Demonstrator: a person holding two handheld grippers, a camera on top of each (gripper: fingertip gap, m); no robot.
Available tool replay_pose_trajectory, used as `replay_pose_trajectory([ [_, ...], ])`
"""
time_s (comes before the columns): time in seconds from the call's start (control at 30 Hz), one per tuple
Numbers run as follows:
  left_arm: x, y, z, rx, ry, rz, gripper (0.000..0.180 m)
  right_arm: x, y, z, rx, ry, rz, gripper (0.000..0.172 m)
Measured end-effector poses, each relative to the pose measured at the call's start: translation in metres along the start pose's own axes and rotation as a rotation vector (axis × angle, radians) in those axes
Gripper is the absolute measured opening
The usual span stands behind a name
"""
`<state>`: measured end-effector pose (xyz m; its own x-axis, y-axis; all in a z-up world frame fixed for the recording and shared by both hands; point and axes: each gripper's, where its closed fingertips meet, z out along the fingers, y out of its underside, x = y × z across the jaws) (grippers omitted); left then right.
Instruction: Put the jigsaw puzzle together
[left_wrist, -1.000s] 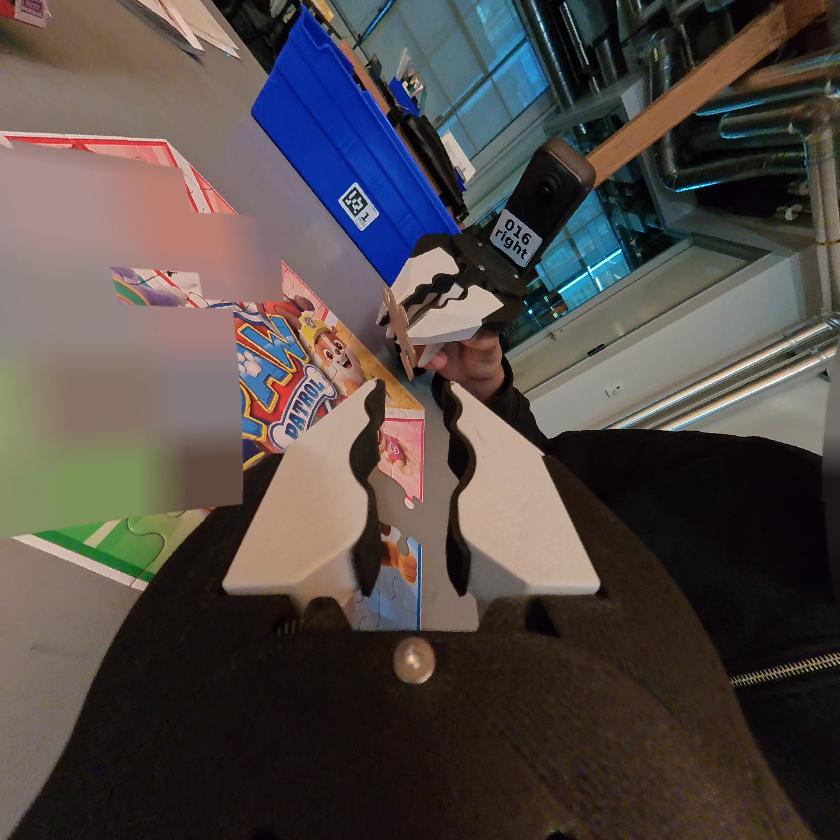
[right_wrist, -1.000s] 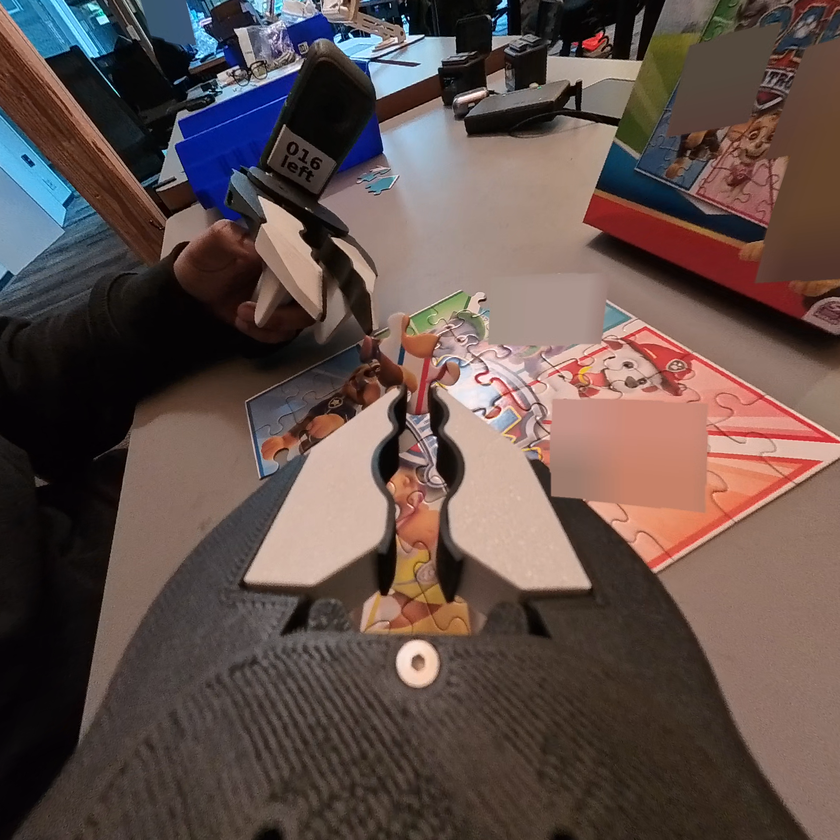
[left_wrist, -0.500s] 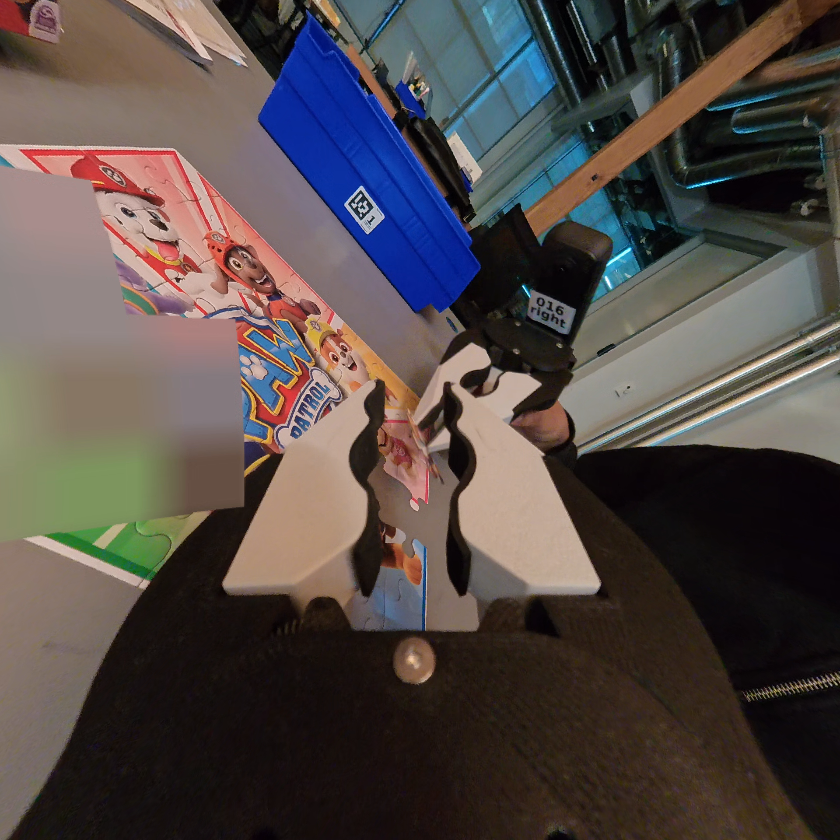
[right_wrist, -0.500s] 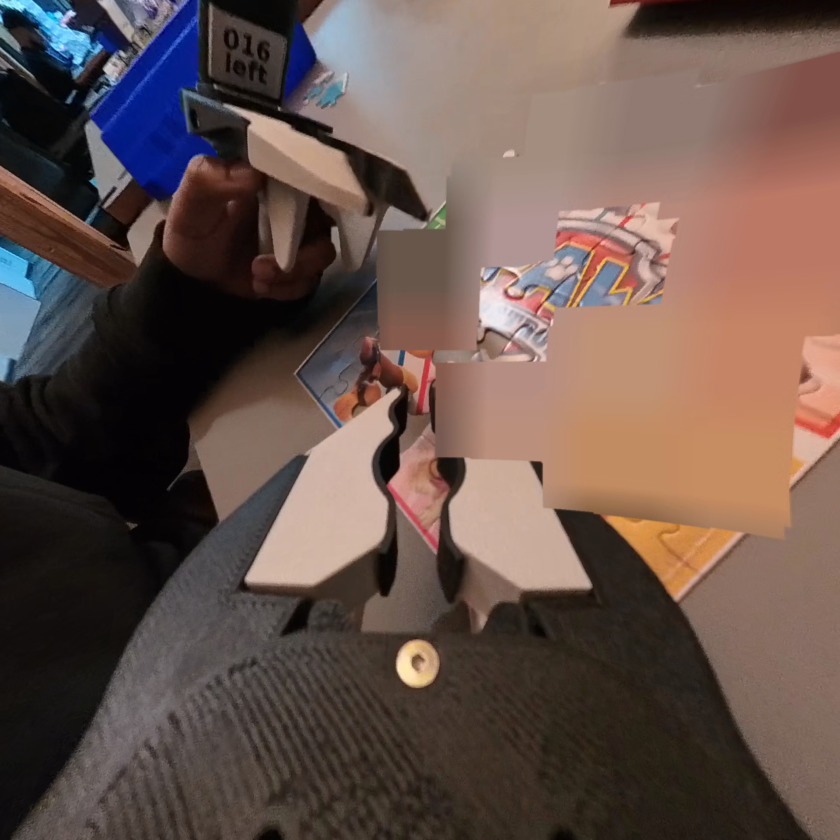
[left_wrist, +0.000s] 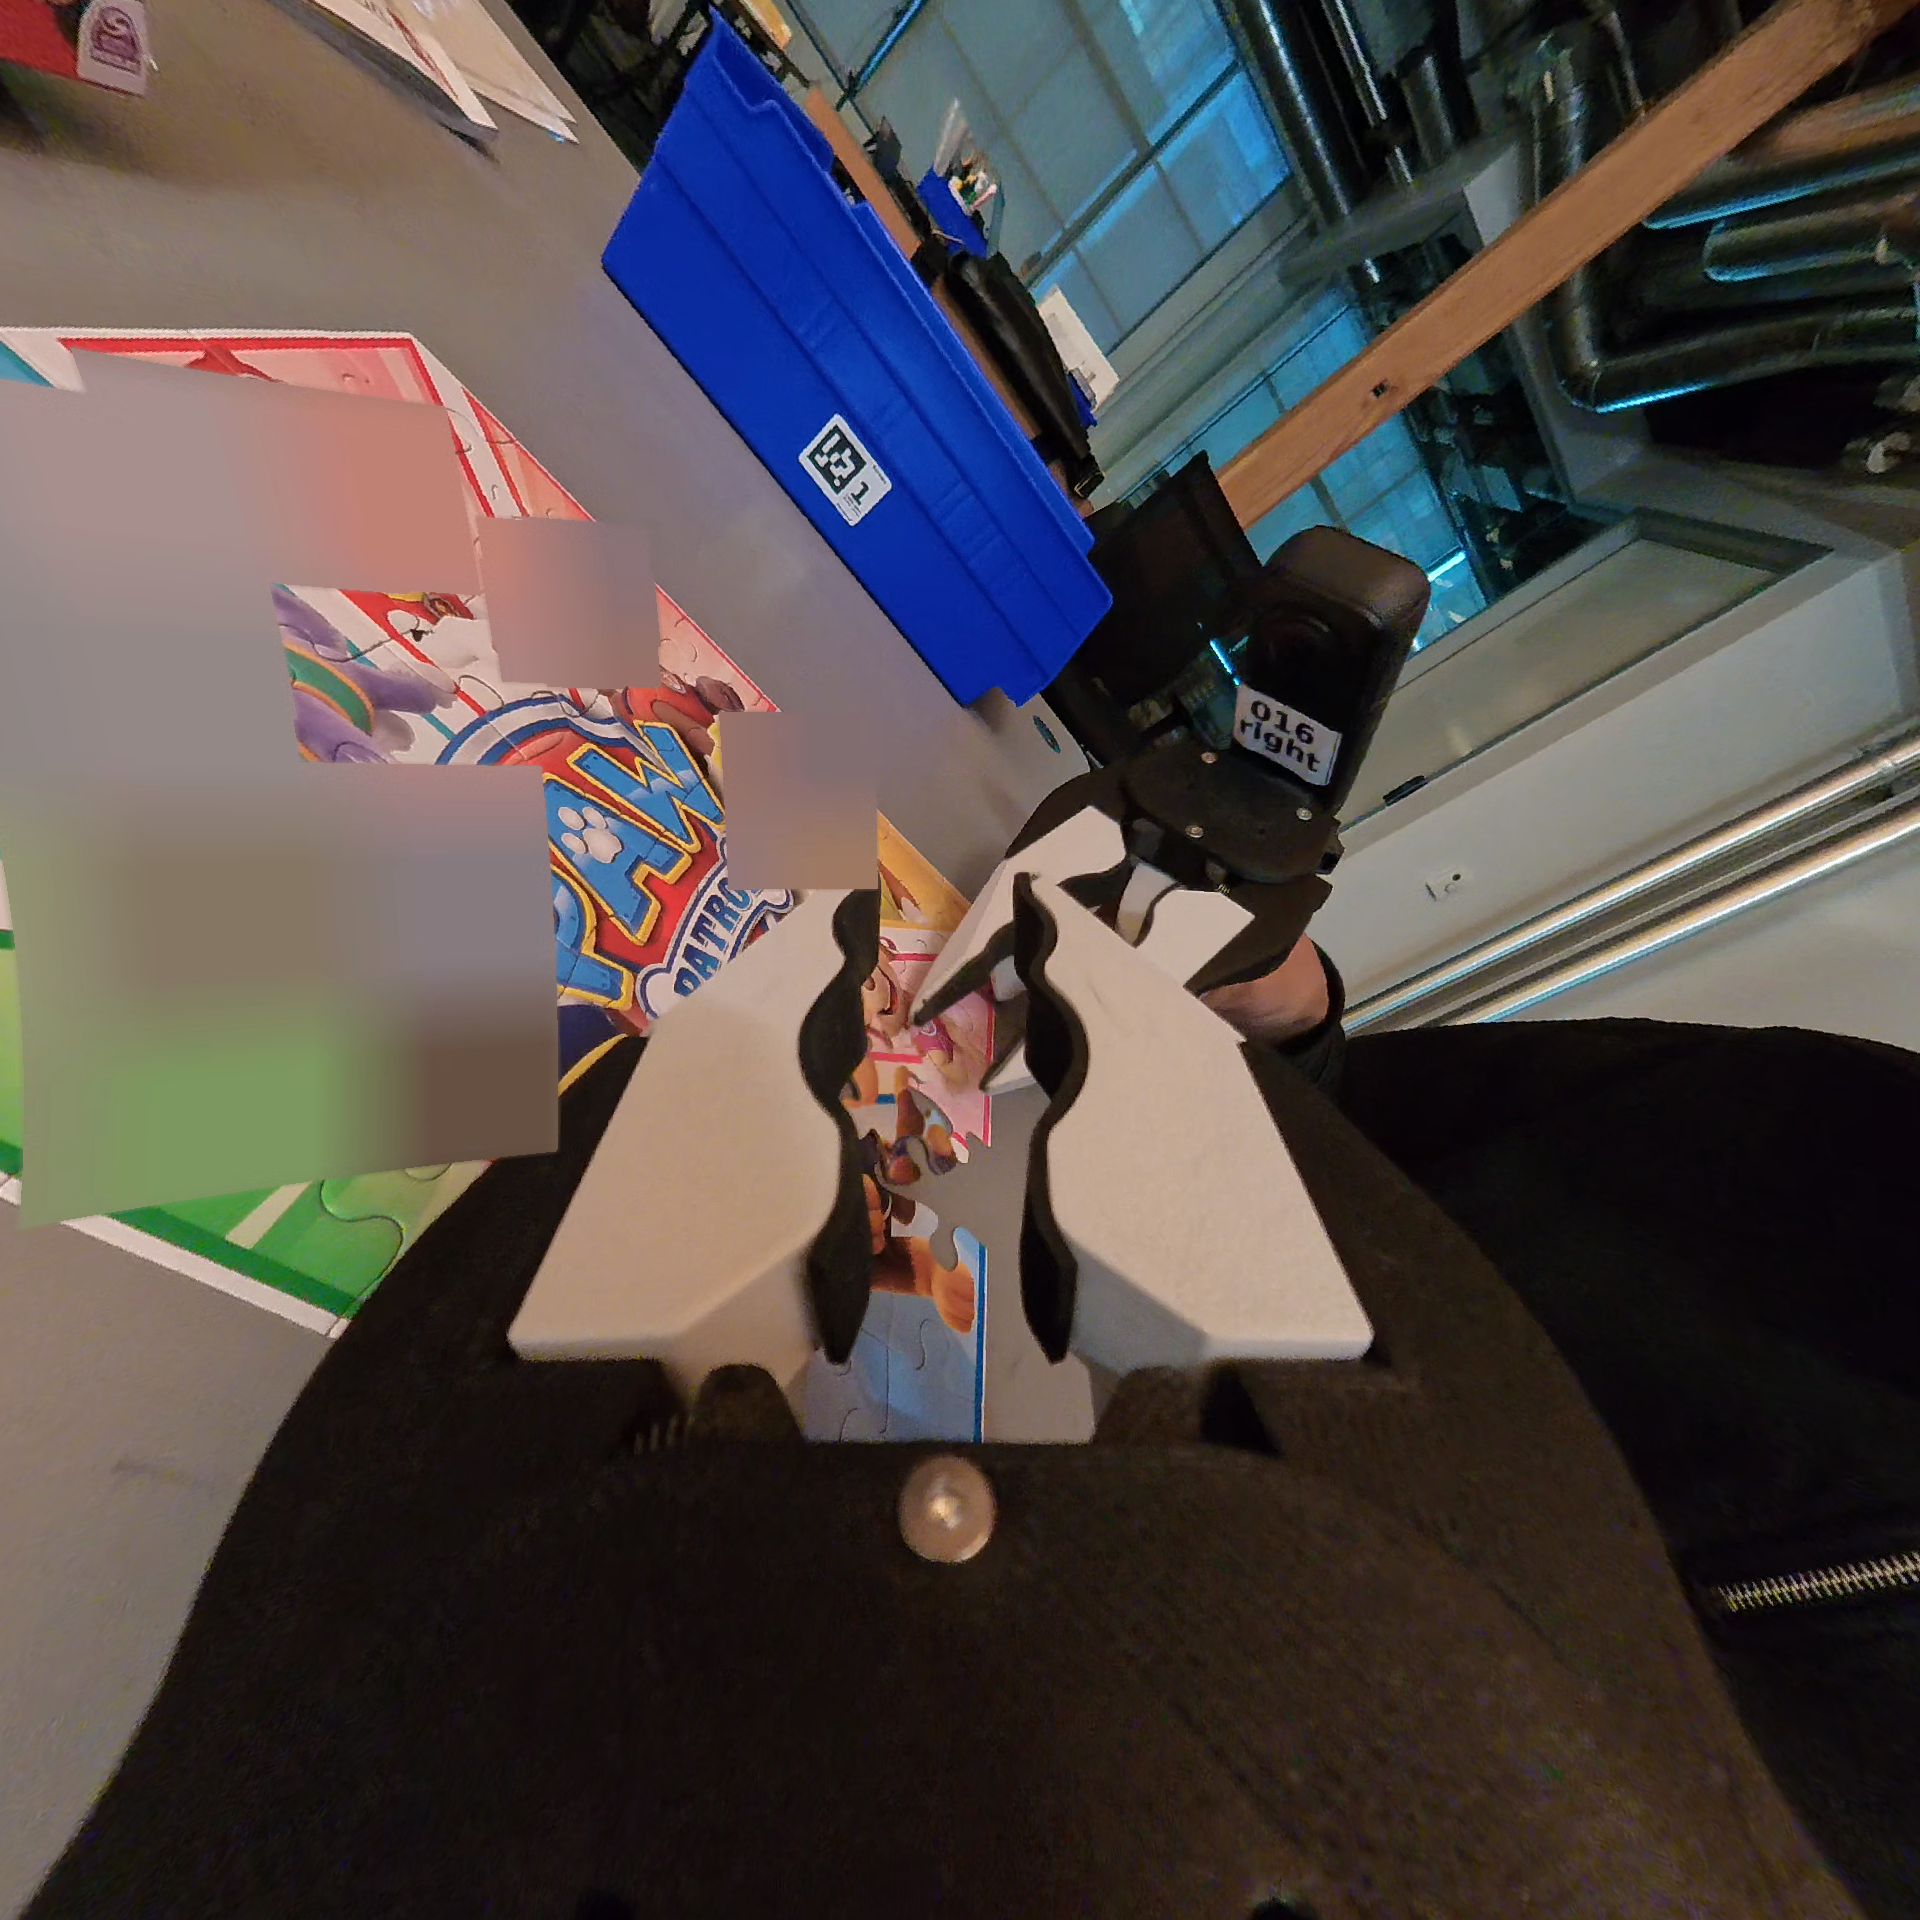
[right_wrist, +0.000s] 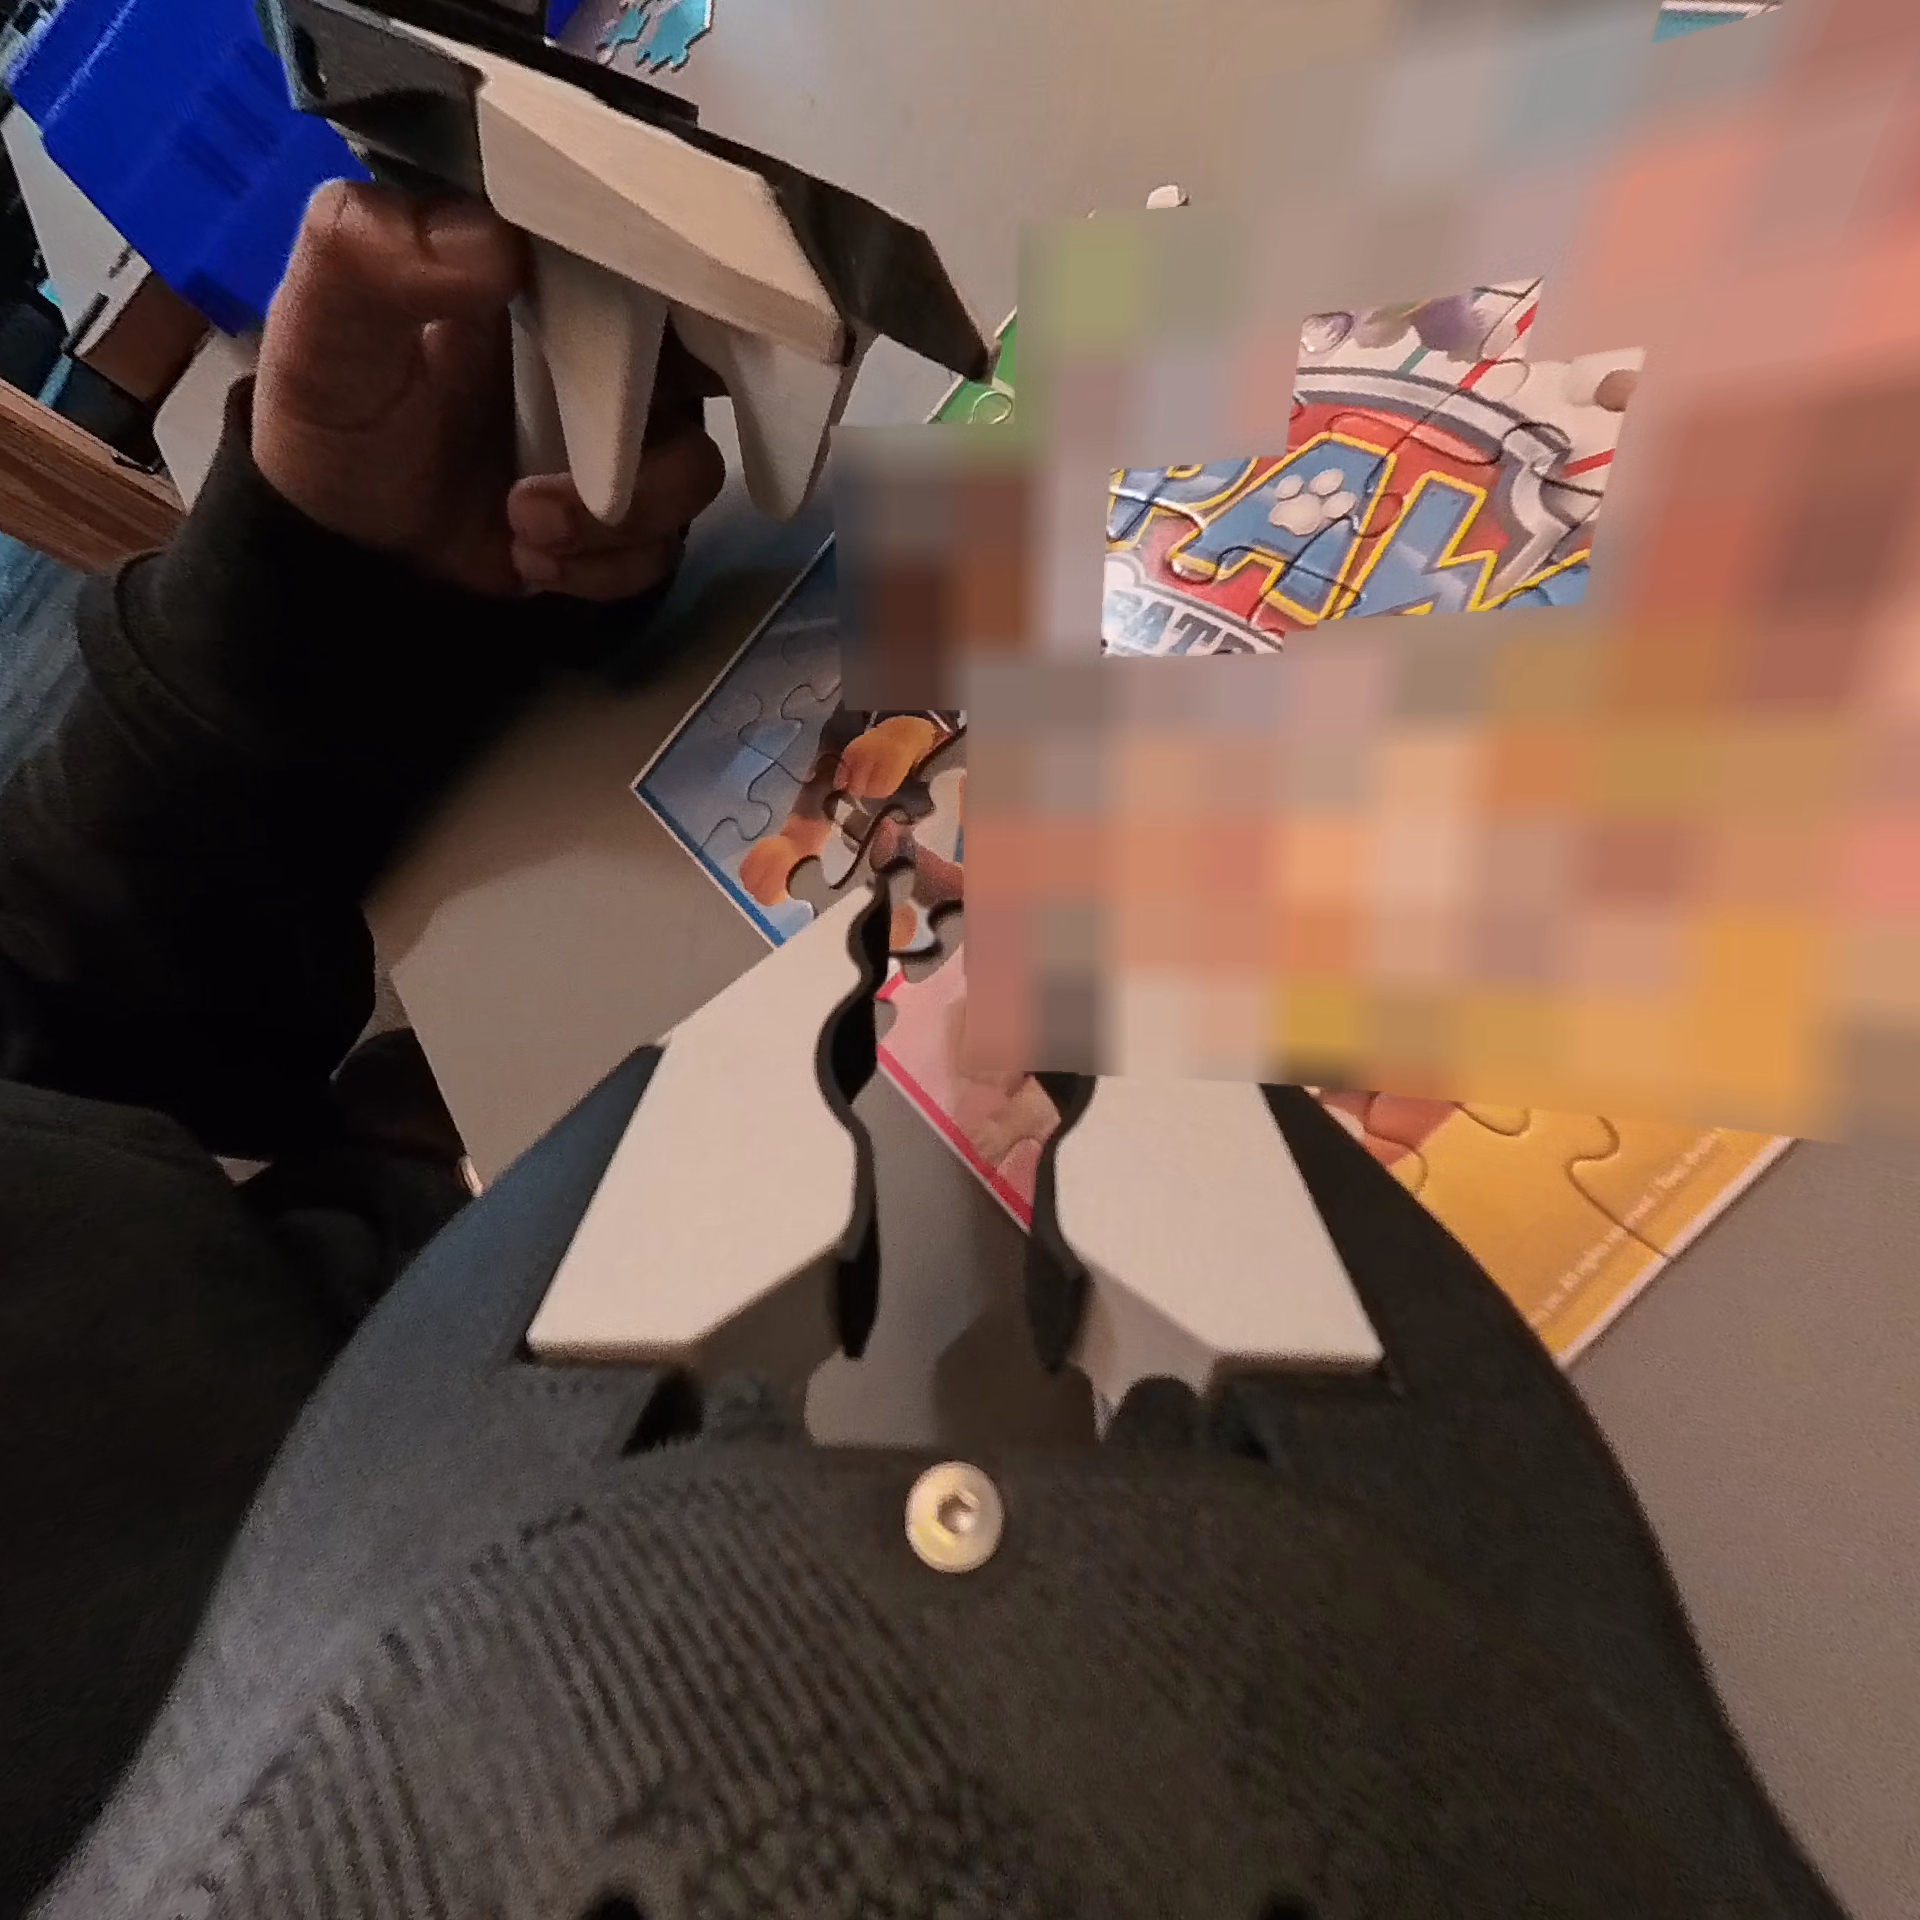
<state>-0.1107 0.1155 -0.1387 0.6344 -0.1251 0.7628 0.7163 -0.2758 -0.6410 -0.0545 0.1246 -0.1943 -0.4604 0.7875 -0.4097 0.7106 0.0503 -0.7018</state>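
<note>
1. Right gripper (left_wrist: 961, 997) has dropped since approx 1 s ago. Then it was up in the air, well above the table (left_wrist: 312, 208), w/ a brown-backed piece pinched in its tips. Now its tips are down on the puzzle (left_wrist: 623, 790) and no piece shows between them. Left gripper (left_wrist: 940, 904) has barely shifted.
2. Jaws: right gripper's are released. Its 2 tips stand apart w/ nothing between, and the dark tip touches the pink piece (left_wrist: 940, 1039) at the puzzle's near right edge. Left gripper's are also released: clear gap between the pads, only the puzzle seen through it, no contact.
3. Puzzle lies flat on the grey table, mostly assembled, picture side up. Just near of the pink piece is a hole (left_wrist: 971, 1195) where bare table shows through.
4. Why so, as far as I can judge:
   - The flat board gets full support from the table.
   - Right gripper is pitched steeply tip-down, since only the tips can reach a thin flat piece.
   - Left gripper is held higher & off the surface, so it leaves the near corner free.
5. Pose:
   - Right hand (left_wrist: 1278, 987), in a black sleeve, comes in from the right side w/ the wrist raised and fingers angled down & left.
   - Left hand (right_wrist: 416, 416) grips its handle from below w/ the gripper body roughly level, pointing across the puzzle's near corner.
   - Both grippers are close together, not touching as far as I can tell.
6. Around: blue bin (left_wrist: 831, 343) on the far side of the table, well apart from both grippers.
</note>
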Motion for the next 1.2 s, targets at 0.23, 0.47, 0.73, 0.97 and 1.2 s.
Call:
replay_pose_trajectory([
  [0.23, 0.0, 0.0, 0.0, -0.001, 0.0, 0.0, 0.024, 0.006, -0.008, -0.008, 0.028, 0.039, -0.2, 0.034],
  [0.47, -0.001, 0.001, 0.001, -0.004, -0.002, 0.0, 0.024, 0.011, 0.002, 0.004, -0.055, 0.006, -0.55, 0.053],
  [0.73, -0.001, 0.001, 0.0, -0.003, -0.004, -0.001, 0.024, -0.008, -0.004, 0.01, -0.07, -0.152, -0.579, 0.053],
  [0.97, -0.001, 0.001, 0.0, -0.005, -0.004, -0.001, 0.023, -0.007, 0.003, 0.016, -0.119, -0.175, -0.596, 0.054],
  [1.2, -0.001, 0.001, 0.0, -0.003, -0.003, -0.002, 0.023, -0.003, 0.006, 0.019, -0.144, -0.139, -0.62, 0.043],
])
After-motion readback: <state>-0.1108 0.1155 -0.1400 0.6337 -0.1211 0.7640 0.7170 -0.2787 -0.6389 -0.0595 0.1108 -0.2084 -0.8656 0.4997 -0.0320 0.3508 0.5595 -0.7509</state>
